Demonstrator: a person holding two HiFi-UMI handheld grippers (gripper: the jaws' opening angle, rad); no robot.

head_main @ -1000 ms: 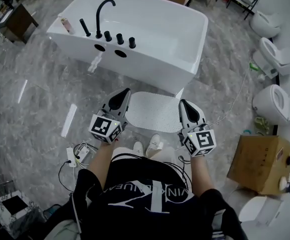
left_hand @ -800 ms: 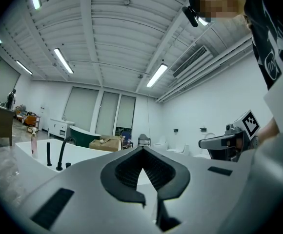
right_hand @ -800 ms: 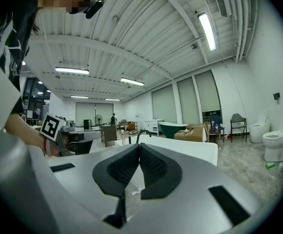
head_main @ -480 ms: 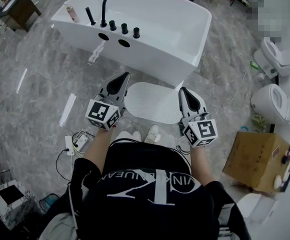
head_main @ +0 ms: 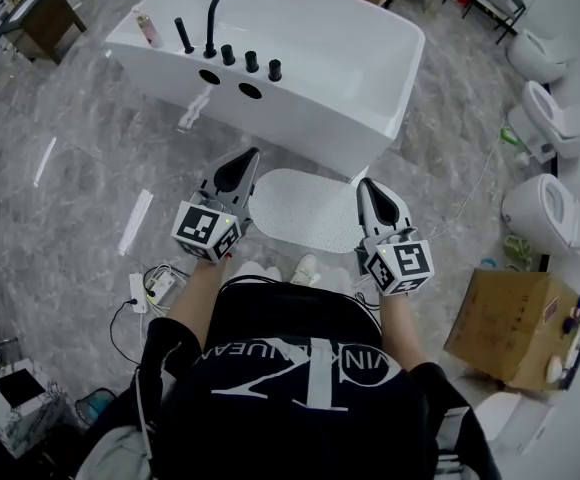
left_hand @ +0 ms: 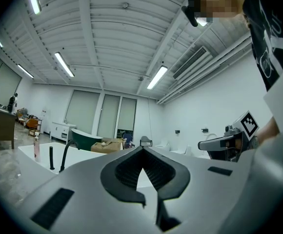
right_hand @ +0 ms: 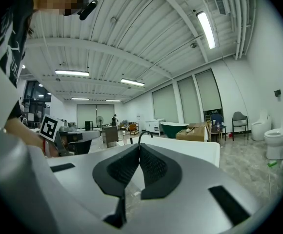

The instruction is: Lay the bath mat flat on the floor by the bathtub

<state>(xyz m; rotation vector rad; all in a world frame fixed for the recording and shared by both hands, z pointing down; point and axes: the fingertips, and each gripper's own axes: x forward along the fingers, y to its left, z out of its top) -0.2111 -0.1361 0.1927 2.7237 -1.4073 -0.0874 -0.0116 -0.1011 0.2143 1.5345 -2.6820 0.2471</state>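
Observation:
The white speckled bath mat (head_main: 305, 208) hangs between my two grippers in the head view, in front of the white bathtub (head_main: 320, 128). My left gripper (head_main: 247, 156) is at the mat's upper left corner and my right gripper (head_main: 365, 184) at its upper right corner. Both point toward the tub. In the left gripper view the left gripper (left_hand: 141, 151) has its jaws together. In the right gripper view the right gripper (right_hand: 138, 147) is also closed. The clamped mat edge itself is not visible in either gripper view. The mat's lower edge ends just above the person's shoes (head_main: 305, 268).
A black faucet (head_main: 215, 18) and a bottle (head_main: 148, 30) stand on the tub's near rim. Toilets (head_main: 545, 203) line the right side, with a cardboard box (head_main: 505, 328) near them. A power strip with cables (head_main: 155, 288) lies on the grey marble floor at left.
The person and both grippers have shifted slightly closer to the tub with the mat. Both grippers keep their hold and the mat keeps its shape.

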